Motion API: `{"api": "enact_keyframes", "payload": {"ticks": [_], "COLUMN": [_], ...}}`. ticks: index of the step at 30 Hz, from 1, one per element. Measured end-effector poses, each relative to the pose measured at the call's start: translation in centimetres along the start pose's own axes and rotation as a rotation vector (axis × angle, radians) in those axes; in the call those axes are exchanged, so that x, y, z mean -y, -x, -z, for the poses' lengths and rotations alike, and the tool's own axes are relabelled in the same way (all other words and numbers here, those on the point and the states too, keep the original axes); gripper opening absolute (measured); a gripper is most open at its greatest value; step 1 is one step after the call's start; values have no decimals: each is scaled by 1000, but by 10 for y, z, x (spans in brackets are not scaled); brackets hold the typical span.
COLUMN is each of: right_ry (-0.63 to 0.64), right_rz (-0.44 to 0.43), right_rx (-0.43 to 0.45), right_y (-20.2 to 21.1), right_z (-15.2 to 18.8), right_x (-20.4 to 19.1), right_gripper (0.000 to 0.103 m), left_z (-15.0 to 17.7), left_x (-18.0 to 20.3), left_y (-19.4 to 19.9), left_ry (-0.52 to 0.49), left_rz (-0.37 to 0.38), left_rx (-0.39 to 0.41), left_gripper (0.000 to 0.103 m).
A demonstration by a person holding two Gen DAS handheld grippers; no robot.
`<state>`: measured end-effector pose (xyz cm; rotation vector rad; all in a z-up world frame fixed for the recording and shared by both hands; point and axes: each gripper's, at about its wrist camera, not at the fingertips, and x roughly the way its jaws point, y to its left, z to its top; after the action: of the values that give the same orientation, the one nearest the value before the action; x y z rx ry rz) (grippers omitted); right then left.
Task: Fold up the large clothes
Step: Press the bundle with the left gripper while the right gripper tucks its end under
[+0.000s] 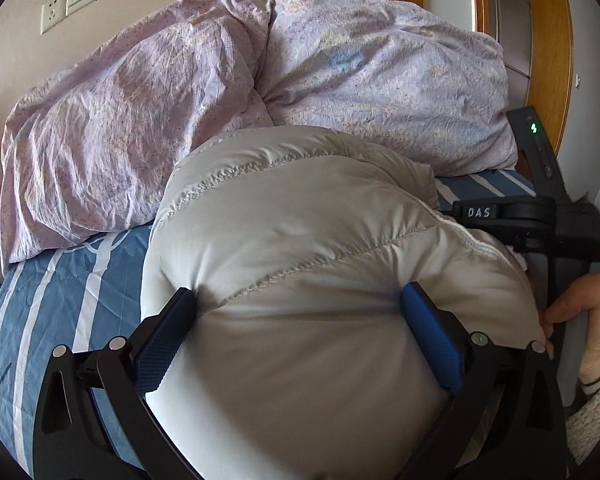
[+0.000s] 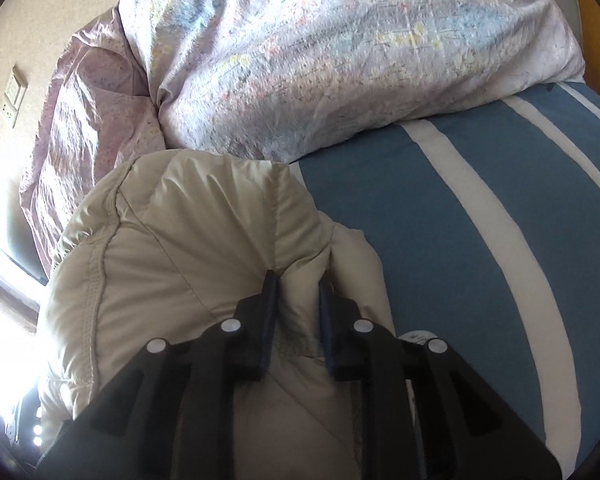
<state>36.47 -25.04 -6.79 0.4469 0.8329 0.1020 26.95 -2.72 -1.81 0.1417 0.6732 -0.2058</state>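
A puffy cream quilted jacket (image 1: 300,220) lies bunched on the blue striped bed sheet (image 1: 60,280). My left gripper (image 1: 296,300) stands wide open over it, and the padded bulk swells up between the two blue pads and touches both. In the right wrist view, my right gripper (image 2: 298,280) is closed narrow on a raised fold at the jacket's (image 2: 172,240) right edge, the cloth pinched between the pads. The right tool's black body (image 1: 540,220) and the hand (image 1: 588,320) that holds it show at the right of the left wrist view.
A crumpled lilac duvet (image 1: 340,72) (image 2: 340,60) is piled behind the jacket, touching it. Bare sheet (image 2: 440,220) stretches to the right. A wall with a socket (image 1: 52,16) is at the back left, a wooden frame (image 1: 548,40) at the back right, and a bright window (image 2: 4,280) is on the left.
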Motion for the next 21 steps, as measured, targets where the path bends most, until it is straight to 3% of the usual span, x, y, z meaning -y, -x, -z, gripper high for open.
{"api": "enact_keyframes", "payload": {"ticks": [2, 6, 10, 15, 21], "right_ry": [-7, 4, 85, 39, 27], "right_rz": [51, -7, -2, 9, 23], "right_rx": [35, 152, 121, -20, -22], "right_y": [18, 48, 36, -10, -31], "right_z": [-6, -24, -33, -39, -36], "right_x": [-4, -23, -49, -44, -33], "right_gripper": [36, 40, 40, 39, 39], "left_z": [0, -1, -2, -2, -5], "left_x": [-3, -6, -4, -3, 5], "left_y": [1, 0, 0, -1, -9], "left_ry": [-2, 3, 3, 0, -12], "left_rz": [6, 16, 12, 10, -11], "left_rx": [-8, -20, -21, -11, 15], "left_gripper": [102, 102, 102, 102, 102]}}
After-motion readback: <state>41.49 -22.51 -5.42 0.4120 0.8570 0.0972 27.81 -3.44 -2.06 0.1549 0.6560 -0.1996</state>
